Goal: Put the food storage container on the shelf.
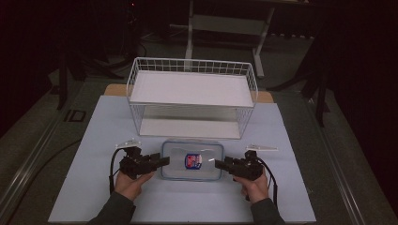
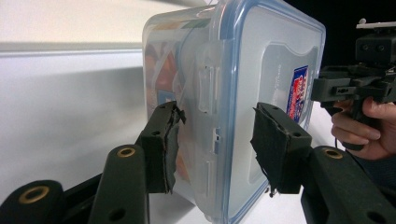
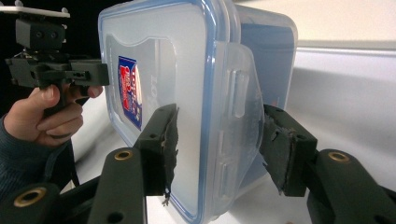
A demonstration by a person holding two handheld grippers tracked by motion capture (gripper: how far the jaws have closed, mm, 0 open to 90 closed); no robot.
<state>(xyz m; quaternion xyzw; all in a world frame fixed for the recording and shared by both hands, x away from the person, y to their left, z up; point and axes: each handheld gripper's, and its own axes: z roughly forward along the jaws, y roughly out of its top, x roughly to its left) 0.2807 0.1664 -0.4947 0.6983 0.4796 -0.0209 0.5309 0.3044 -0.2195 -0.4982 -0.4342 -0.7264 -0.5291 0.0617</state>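
Clear plastic food container (image 1: 192, 161) with blue-rimmed lid and red-blue label lies flat on the pale blue mat (image 1: 94, 187), just in front of the white wire basket shelf (image 1: 192, 96). Left gripper (image 1: 162, 161) clamps the container's left end, jaws closed on the side latch; pads (image 2: 169, 140) press lid and base. Right gripper (image 1: 219, 164) straddles the right end over the open latch flap; cannot tell if its pads touch.
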